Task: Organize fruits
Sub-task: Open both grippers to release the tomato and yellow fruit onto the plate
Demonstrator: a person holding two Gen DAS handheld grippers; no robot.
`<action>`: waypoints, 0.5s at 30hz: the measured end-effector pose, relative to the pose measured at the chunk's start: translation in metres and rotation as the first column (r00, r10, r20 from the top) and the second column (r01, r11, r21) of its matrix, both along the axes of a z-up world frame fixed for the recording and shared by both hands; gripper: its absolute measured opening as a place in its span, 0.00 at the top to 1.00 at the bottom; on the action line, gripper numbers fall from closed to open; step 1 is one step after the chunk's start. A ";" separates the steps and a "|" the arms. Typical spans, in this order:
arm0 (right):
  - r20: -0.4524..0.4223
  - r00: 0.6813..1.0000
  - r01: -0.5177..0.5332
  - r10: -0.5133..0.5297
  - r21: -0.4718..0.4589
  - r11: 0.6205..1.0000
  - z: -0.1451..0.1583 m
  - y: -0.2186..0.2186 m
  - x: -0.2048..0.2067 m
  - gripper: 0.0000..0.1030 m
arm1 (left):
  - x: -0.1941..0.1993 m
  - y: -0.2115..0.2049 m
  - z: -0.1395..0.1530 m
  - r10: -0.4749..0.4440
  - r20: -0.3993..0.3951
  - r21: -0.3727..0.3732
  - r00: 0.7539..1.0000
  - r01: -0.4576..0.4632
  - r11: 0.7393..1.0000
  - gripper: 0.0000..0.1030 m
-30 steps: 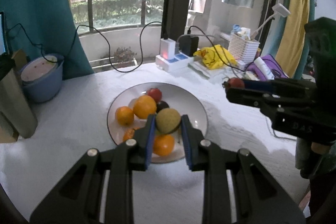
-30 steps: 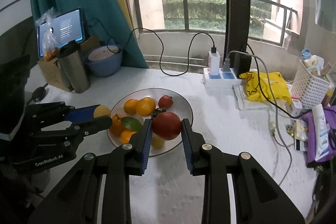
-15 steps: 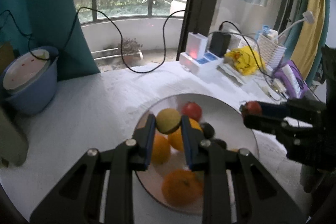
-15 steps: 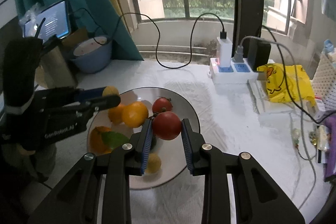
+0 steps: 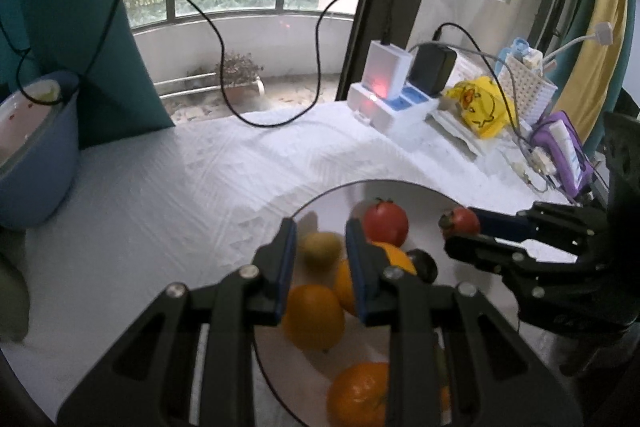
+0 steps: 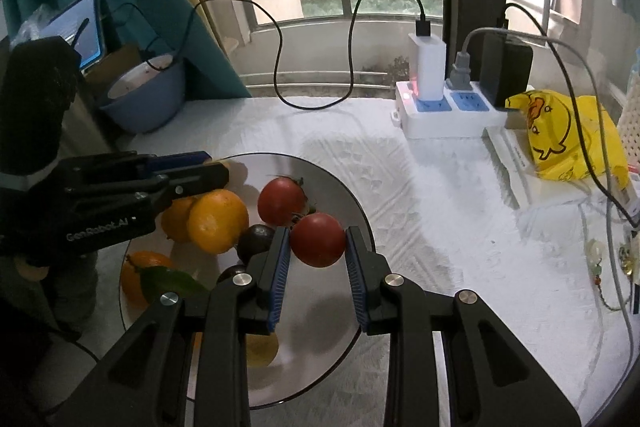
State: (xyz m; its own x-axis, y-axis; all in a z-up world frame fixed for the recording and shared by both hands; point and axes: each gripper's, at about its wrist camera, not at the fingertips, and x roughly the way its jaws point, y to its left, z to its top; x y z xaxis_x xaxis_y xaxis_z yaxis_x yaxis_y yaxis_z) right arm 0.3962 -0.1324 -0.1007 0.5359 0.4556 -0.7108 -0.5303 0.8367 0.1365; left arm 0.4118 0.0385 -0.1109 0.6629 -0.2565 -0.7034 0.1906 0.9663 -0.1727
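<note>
Faintly, "GenRobot.AI" on the left gripper (image 6: pixel 224 169) body.

Both wrist views overlook one plate (image 5: pixel 424 187) (image 6: pixel 352 203) (probably close).

"GenRobot.AI", somewhat blurred, on the left tool (image 6: pixel 218 169)

Two tomatoes were visible: one (image 6: pixel 281 200) on the plate (image 6: pixel 352 211) at frame centre, one (image 6: pixel 317 240) just below it between blue pads. Three oranges (image 6: pixel 218 221) showed at centre left in the right wrist view, two dark round fruits (image 6: pixel 256 236) beside them, and one yellow-green fruit (image 5: pixel 321 249) at lower centre of the left wrist view.
</note>
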 end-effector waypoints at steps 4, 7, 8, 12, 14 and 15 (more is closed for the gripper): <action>-0.003 1.000 0.003 -0.003 -0.005 1.000 -0.002 0.001 0.000 0.71 | -0.003 0.002 0.002 0.015 -0.001 -0.002 1.000 -0.015 1.000 0.71; 0.004 1.000 0.003 -0.003 -0.007 1.000 0.000 0.001 -0.001 0.71 | -0.008 0.000 0.007 0.020 0.015 0.009 1.000 -0.020 1.000 0.70; 0.003 1.000 0.001 -0.001 -0.008 1.000 0.001 0.002 -0.002 0.70 | -0.011 0.000 0.010 0.021 0.022 0.011 1.000 -0.022 1.000 0.69; 0.003 1.000 -0.001 0.001 -0.008 1.000 0.004 0.001 -0.006 0.70 | -0.025 -0.002 0.022 0.032 0.055 0.018 0.998 -0.033 0.999 0.60; 0.015 1.000 0.000 0.001 -0.002 1.000 0.009 0.000 -0.011 0.70 | -0.034 -0.001 0.028 0.037 0.066 0.008 0.997 -0.038 0.999 0.54; 0.020 1.000 -0.001 0.001 0.000 1.000 0.012 -0.001 -0.013 0.70 | -0.039 -0.001 0.030 0.043 0.069 0.006 0.997 -0.044 0.999 0.54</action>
